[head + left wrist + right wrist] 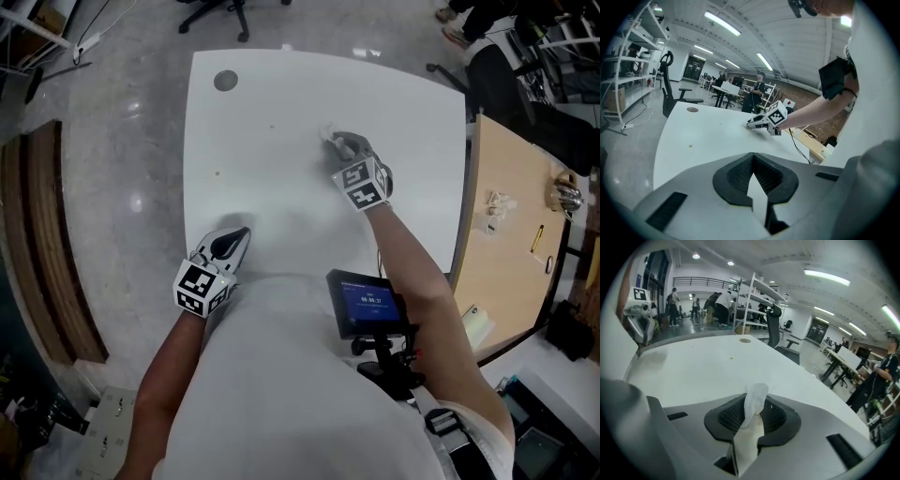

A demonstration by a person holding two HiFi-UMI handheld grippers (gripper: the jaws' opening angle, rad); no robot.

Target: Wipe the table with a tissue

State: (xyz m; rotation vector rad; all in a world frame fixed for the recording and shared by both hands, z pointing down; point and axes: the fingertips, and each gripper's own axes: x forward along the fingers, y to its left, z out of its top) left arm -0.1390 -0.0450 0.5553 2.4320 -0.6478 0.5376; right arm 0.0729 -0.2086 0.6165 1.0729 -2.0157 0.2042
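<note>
I'm watching bright, even light falling from ceiling strip lights (723,23), the white table (281,150) glowing softly, the floor (131,108) throwing small shiny spots, shadows lying faint, gripper views bending and darkening at their edges.

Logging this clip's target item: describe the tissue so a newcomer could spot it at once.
On the white table, look to the right gripper near its middle. The tissue is the crumpled white wad pinched between that gripper's jaws; the left gripper, at the near edge, holds nothing.
</note>
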